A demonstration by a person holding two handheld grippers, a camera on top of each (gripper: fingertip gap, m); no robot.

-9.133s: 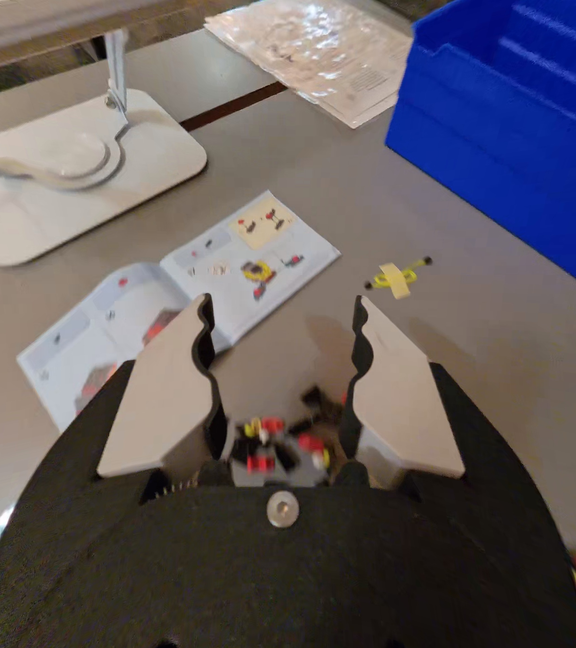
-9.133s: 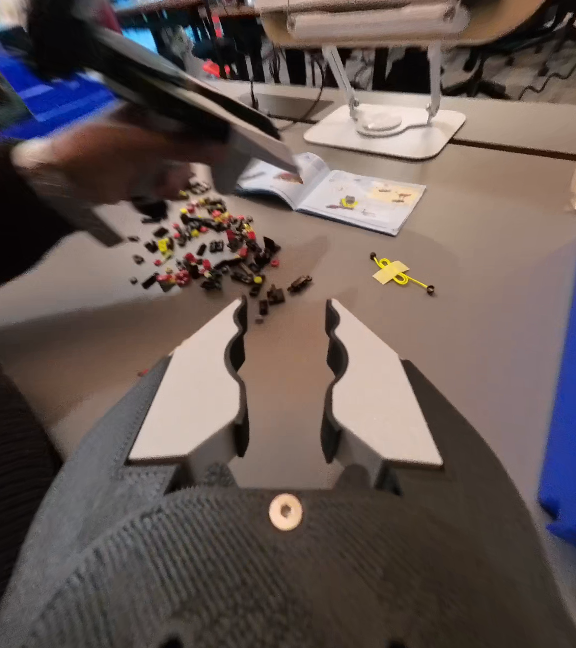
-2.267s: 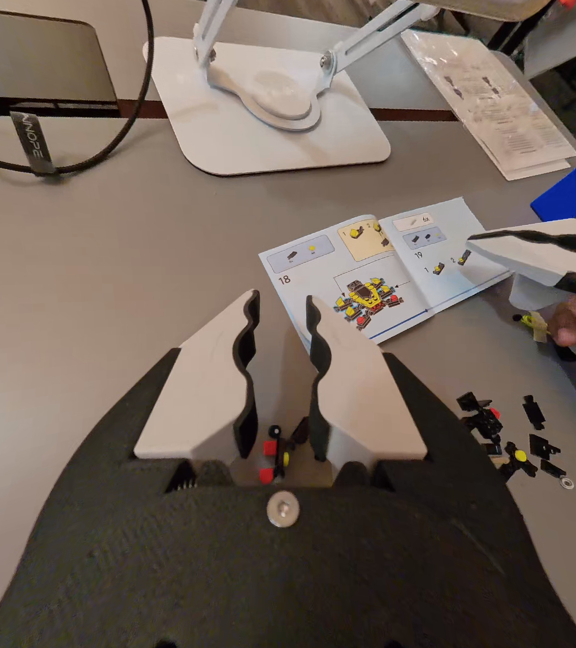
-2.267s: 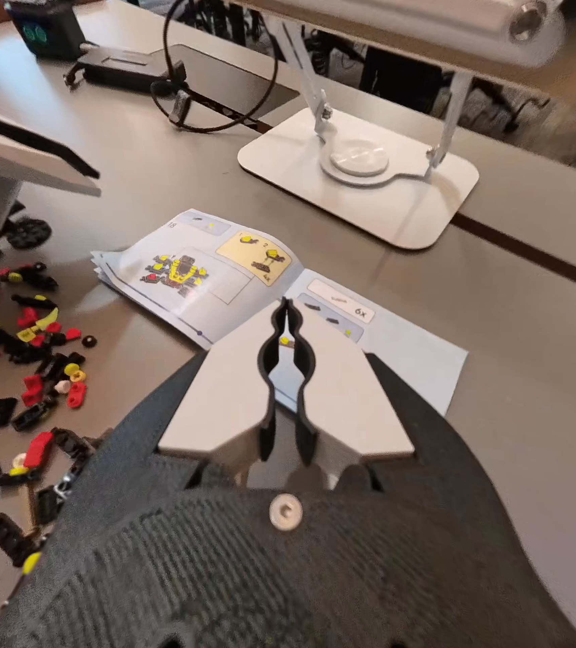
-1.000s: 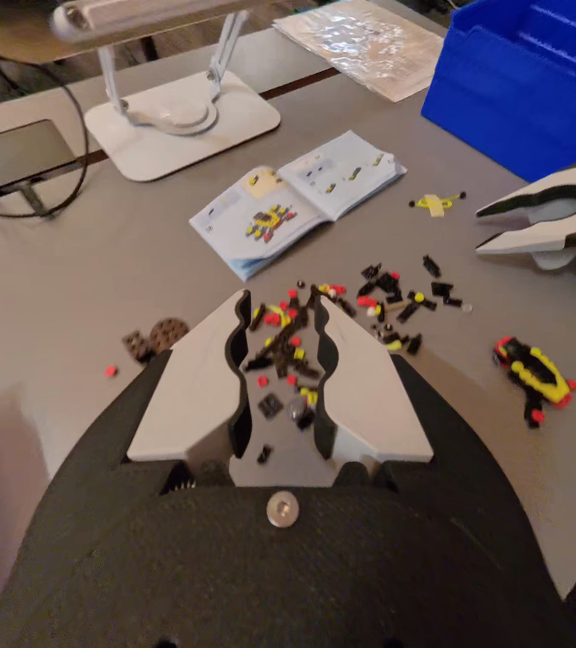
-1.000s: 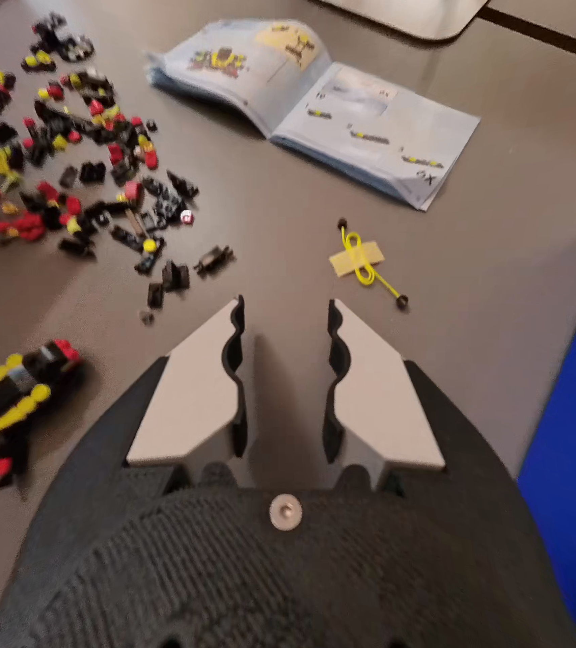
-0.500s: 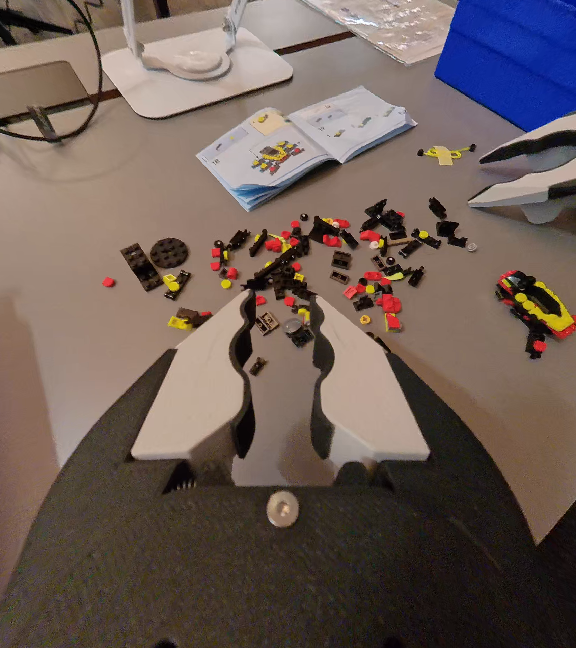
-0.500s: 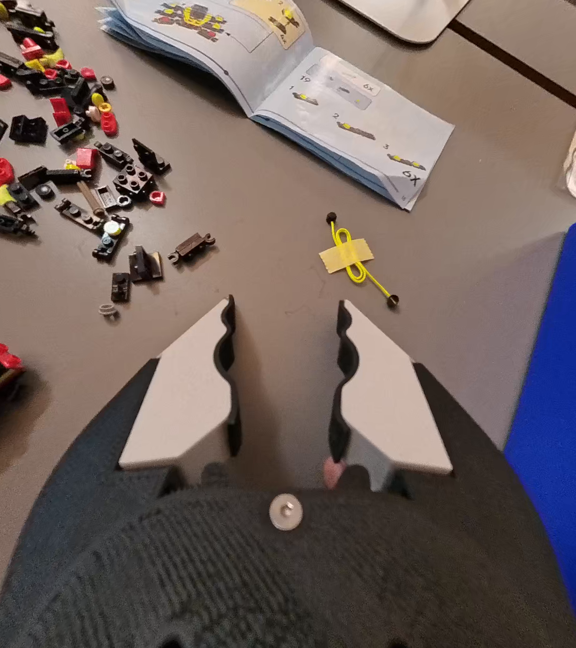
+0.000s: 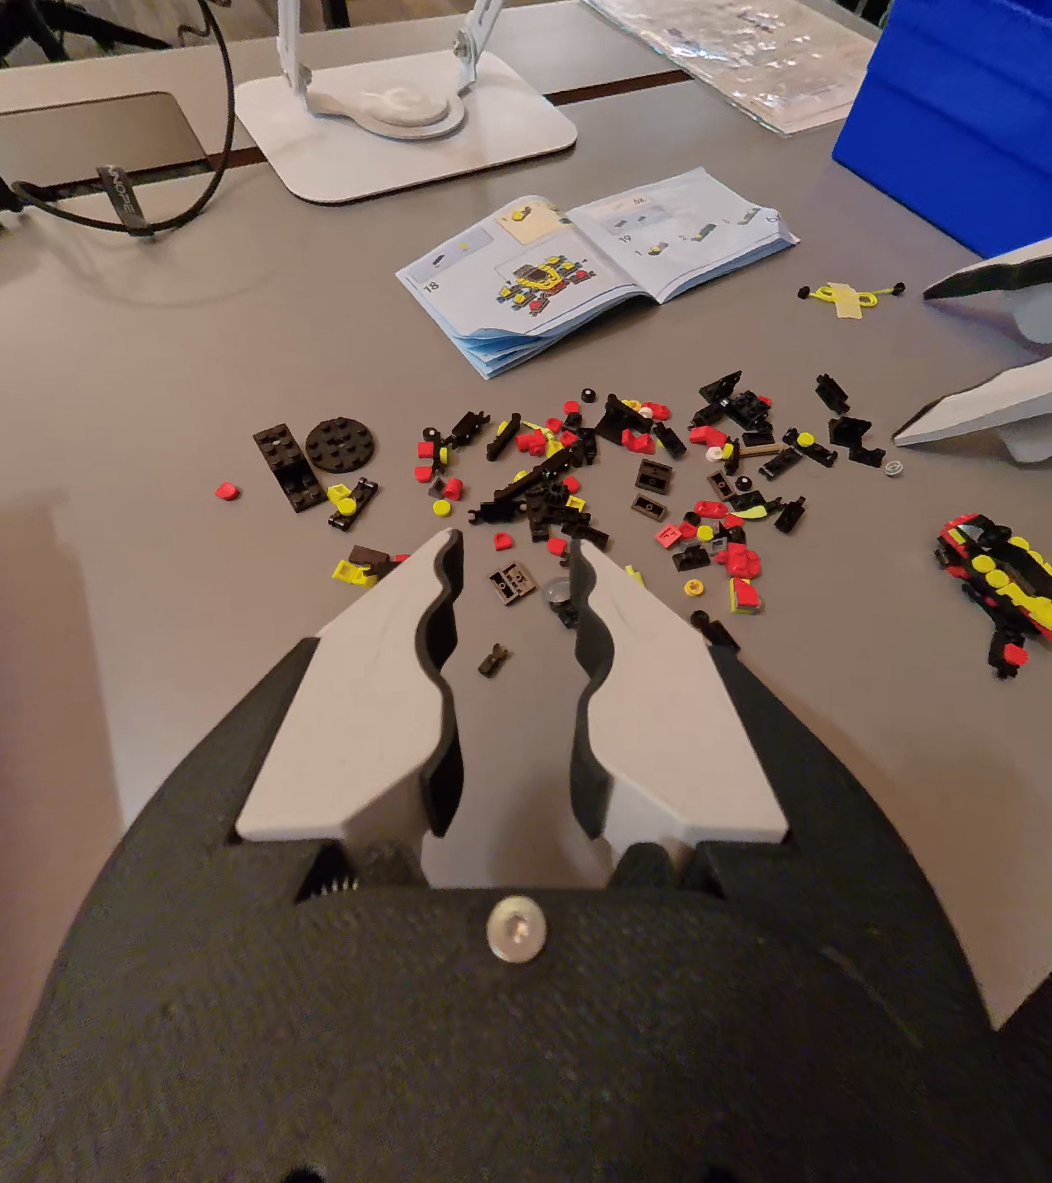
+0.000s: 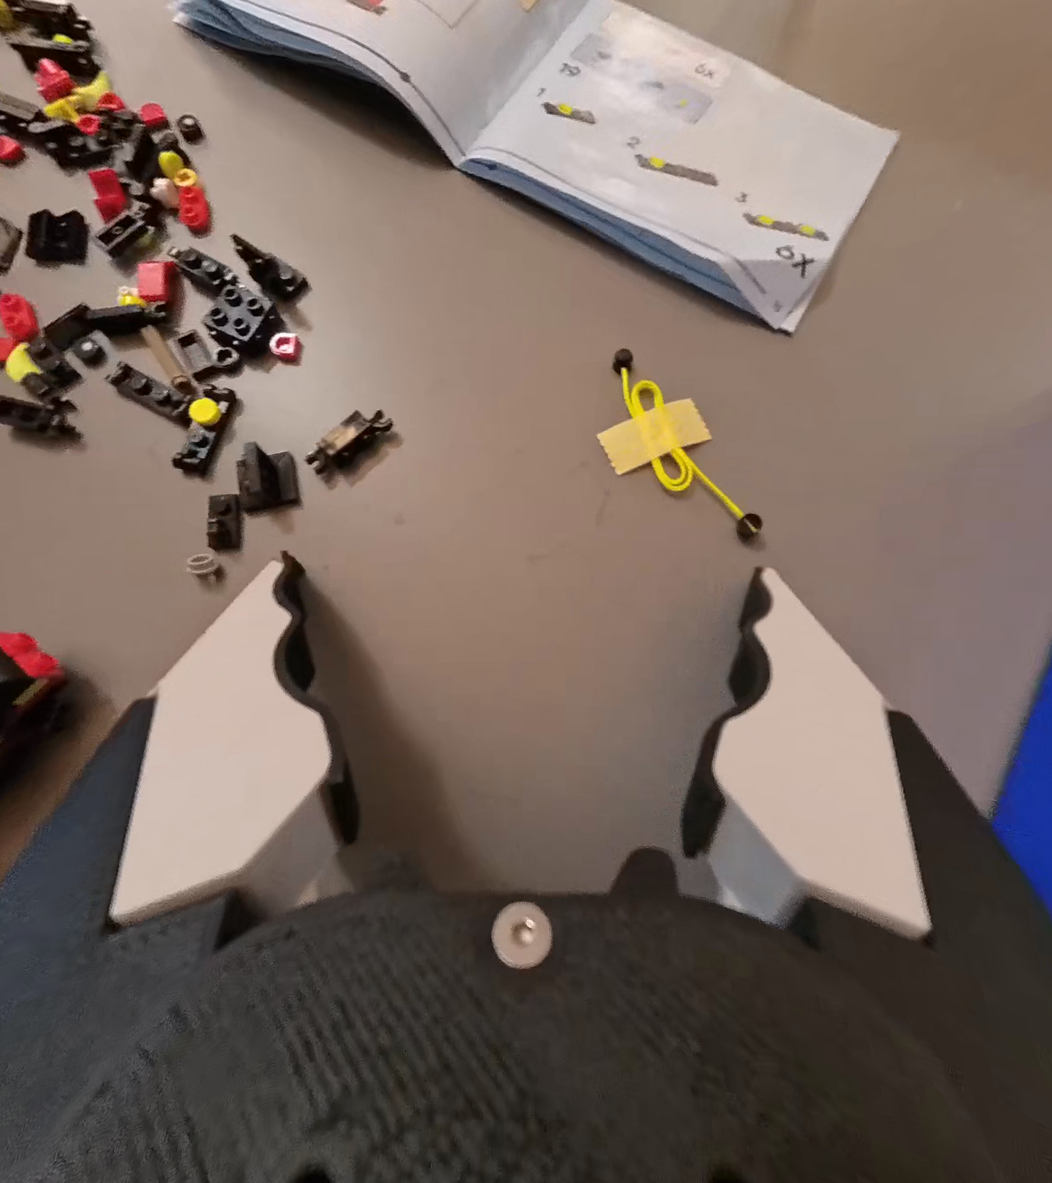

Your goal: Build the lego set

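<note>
— Count, please?
— One open instruction booklet (image 9: pixel 593 269); one built black-yellow-red model (image 9: pixel 1016 589), right of the loose brick pile (image 9: pixel 574 486); one taped yellow cord (image 10: pixel 664 435) beside the booklet; one white lamp base (image 9: pixel 408 121); one blue bin (image 9: pixel 984 109).
— Surface?
— Grey table (image 9: pixel 126 358); a seam beyond the booklet.
— Grippers?
— My left gripper (image 9: pixel 517 550) part-spread, bare, over the pile; my right gripper (image 10: pixel 523 570) bare, spread far wider than a second ago.

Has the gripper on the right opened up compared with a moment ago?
Yes. The right gripper now stands wide open, fingertips much farther apart, above bare table near the yellow cord.
</note>
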